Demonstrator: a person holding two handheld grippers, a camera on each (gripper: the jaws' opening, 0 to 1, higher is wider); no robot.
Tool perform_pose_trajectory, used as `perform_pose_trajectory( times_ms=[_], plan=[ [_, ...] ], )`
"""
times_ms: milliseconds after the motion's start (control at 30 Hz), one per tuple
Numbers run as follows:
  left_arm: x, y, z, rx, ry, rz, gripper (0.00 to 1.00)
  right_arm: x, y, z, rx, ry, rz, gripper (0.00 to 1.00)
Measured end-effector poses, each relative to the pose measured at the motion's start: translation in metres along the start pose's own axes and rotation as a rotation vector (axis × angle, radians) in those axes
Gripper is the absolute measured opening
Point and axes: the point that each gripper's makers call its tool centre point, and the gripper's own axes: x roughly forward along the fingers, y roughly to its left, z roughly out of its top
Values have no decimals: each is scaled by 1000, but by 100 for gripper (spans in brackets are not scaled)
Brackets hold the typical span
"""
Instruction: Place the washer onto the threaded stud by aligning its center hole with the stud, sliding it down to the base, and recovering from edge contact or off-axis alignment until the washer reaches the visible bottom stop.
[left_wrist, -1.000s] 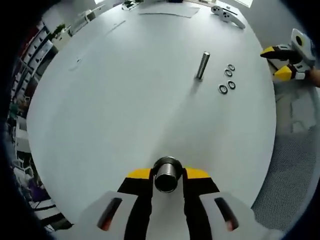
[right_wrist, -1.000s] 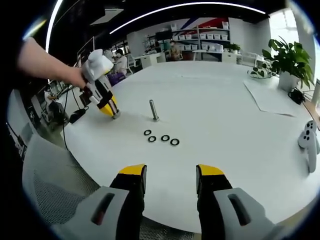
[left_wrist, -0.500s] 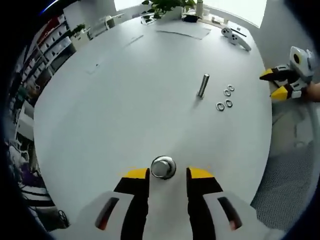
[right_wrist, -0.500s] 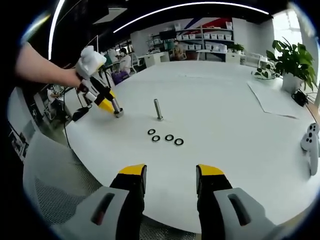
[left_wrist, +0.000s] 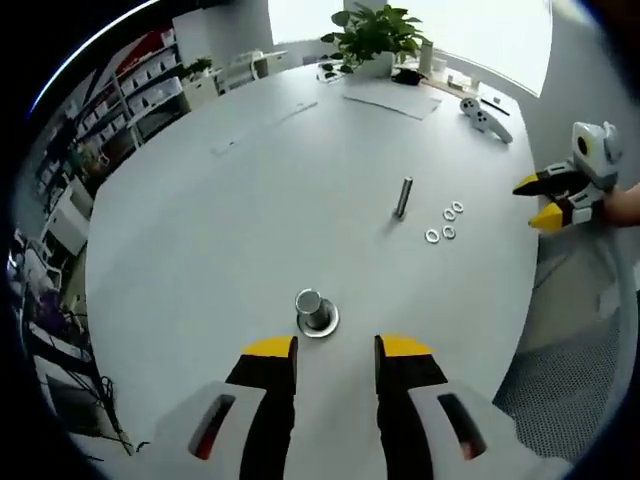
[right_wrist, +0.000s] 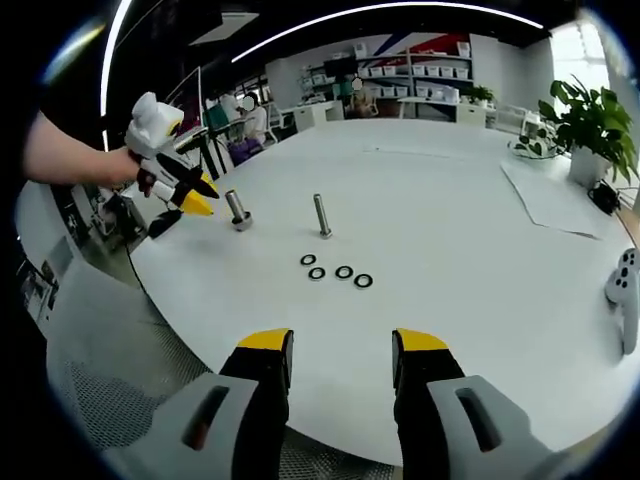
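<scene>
Four washers (right_wrist: 335, 273) lie in a row mid-frame in the right gripper view, straight ahead of the right gripper (right_wrist: 340, 362), jaws wide and empty, with the upright stud (right_wrist: 321, 215) just behind them.

Large round white tabletop (right_wrist: 470, 210) in an open office. Shelves (right_wrist: 420, 72) with bins along the far wall, curved ceiling light strip (right_wrist: 380, 12) overhead. Bright window (left_wrist: 500, 30) behind a potted plant (left_wrist: 375, 35) at the tabletop's far edge. Mesh chair (right_wrist: 110, 350) at the near edge.
</scene>
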Motion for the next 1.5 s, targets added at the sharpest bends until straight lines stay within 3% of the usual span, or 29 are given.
perform_pose_trajectory(
  times_ms=[200, 367, 633, 733, 1300, 1500],
  plan=[
    [-11, -10, -12, -25, -24, 12, 29, 0, 2, 0, -2, 3, 9, 42],
    [-23, -18, -15, -122, -96, 22, 30, 0, 3, -1, 4, 6, 14, 42],
    [-39, -26, -18, -175, -155, 44, 30, 1, 3, -2, 3, 15, 18, 42],
    [-46, -27, -21, -232, -184, 54, 30, 1, 4, -3, 2, 19, 19, 42],
    [-66, -37, -37, -306, -256, 87, 31, 2, 4, -6, -2, 33, 22, 42],
    [-67, -41, -48, -320, -254, 99, 32, 2, 4, -6, -3, 33, 25, 42]
  ],
)
